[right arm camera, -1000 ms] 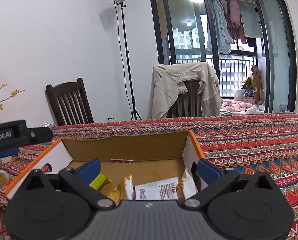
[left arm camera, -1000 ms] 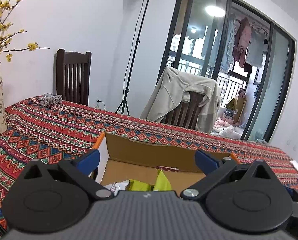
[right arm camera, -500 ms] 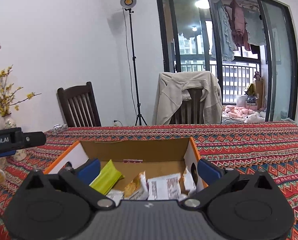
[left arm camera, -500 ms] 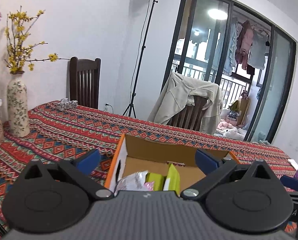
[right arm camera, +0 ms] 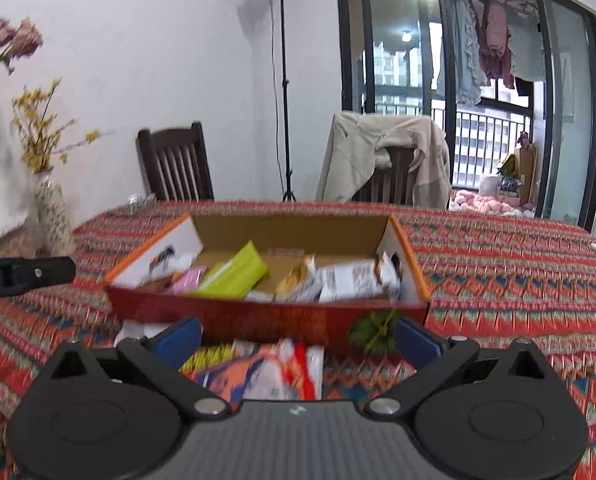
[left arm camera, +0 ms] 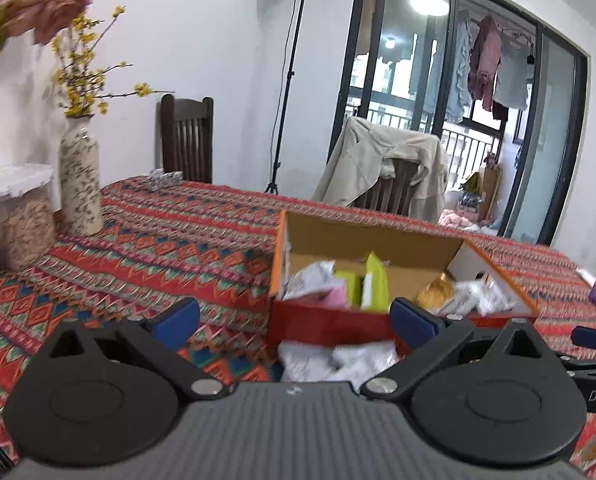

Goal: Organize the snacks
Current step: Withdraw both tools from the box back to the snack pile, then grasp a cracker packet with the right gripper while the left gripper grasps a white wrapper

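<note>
1. A red patterned woven tablecloth (right arm camera: 498, 280) covers the long table.
2. An open orange-rimmed cardboard box (right arm camera: 266, 314) sits on it, holding a lime-green snack packet (right arm camera: 234, 276) and white wrappers.
3. Loose snack packets (right arm camera: 266, 372) lie just before the box.
4. The left gripper (left arm camera: 294, 318) and right gripper (right arm camera: 296, 340) hover with fingers spread wide, holding nothing.

Open-topped box (right arm camera: 266, 314) — loose packets (right arm camera: 266, 372) in front

**Two claws, both wide open**

The left claw (left arm camera: 294, 316) has its blue fingers (left arm camera: 177, 317) spread far apart — nothing is held between them. The right claw (right arm camera: 296, 336) looks the same — blue fingers (right arm camera: 414, 340) wide apart and empty.
</note>
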Demonstrator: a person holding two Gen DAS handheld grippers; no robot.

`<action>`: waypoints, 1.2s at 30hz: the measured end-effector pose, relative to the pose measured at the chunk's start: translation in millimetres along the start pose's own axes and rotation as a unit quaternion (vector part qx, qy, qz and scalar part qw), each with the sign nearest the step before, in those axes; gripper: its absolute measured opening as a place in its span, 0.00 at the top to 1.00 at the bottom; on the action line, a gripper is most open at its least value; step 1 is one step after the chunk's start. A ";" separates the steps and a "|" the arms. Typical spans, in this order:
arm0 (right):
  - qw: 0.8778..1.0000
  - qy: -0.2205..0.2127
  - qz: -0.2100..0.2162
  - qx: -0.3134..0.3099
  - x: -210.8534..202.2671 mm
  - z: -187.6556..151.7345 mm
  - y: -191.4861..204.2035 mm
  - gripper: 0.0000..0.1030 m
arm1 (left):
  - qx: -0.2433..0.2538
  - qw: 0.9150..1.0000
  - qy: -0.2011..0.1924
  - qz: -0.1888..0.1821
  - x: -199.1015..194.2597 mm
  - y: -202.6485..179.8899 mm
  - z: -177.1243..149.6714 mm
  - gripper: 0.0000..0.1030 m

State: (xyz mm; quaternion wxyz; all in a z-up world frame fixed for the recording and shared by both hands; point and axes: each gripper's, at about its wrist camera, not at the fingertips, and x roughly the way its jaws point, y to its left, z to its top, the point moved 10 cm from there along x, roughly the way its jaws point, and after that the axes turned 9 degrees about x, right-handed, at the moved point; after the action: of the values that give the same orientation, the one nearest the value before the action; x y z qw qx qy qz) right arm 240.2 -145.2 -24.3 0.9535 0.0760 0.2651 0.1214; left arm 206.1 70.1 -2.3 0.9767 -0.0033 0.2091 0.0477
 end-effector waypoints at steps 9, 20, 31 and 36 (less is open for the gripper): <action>0.998 0.062 -0.005 -0.009 -8.2 -60.1 12.2 0.00 | 0.024 0.999 0.027 -0.002 -15.3 9.3 -61.1 0.00; 0.995 0.100 -0.008 0.004 -7.0 -98.0 24.6 0.00 | 0.040 0.999 0.013 -0.005 -16.1 -1.9 -84.4 0.00; 0.994 0.107 -0.015 -0.022 -16.3 -115.7 11.7 0.02 | 0.022 0.999 0.031 -0.008 -3.7 -1.5 -92.4 0.00; 0.995 0.096 -0.002 -0.024 -24.2 -114.5 4.6 0.13 | 0.021 0.999 0.028 -0.003 -4.2 -1.0 -92.4 0.00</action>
State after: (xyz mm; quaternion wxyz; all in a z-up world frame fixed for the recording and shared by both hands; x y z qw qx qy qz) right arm 159.2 -138.2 -108.6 0.9253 0.0406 0.3529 0.1329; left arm 164.6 66.3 -84.9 0.9704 0.0151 0.2376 0.0401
